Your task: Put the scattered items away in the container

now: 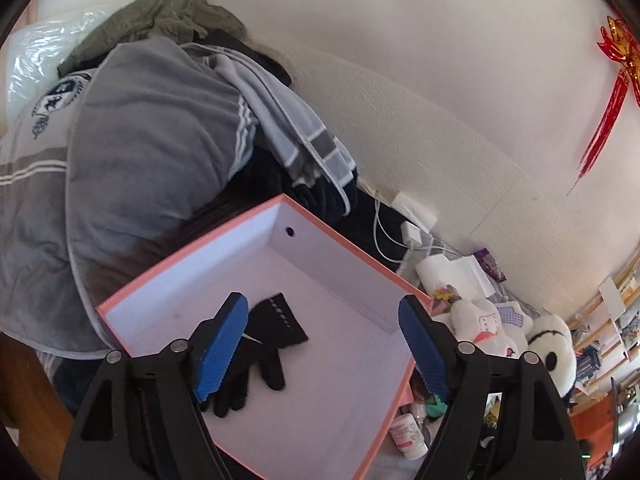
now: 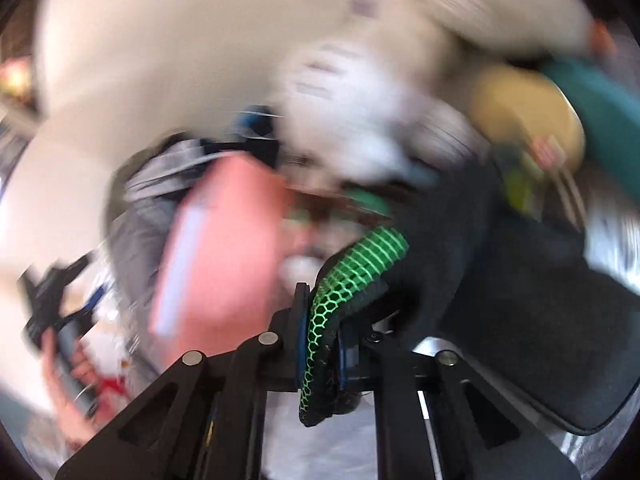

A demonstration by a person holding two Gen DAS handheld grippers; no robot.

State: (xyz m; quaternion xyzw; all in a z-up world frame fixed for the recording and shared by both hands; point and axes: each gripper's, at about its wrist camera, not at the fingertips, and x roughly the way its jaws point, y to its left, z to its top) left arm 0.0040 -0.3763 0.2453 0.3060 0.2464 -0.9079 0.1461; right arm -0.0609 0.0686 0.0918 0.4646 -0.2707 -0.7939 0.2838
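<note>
Grey clothes pile (image 1: 152, 128), panda plush (image 1: 554, 344), white charger (image 1: 414, 210).

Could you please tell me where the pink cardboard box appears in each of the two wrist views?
Left wrist: pink cardboard box fills lower centre, open, white inside.
Right wrist: blurred, left of centre, pink outer wall facing the camera.
Shared landmark: grey clothing pile, behind it.

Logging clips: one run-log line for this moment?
left tongs: open over box | black glove: in box | right tongs: shut on green-patterned glove
</note>
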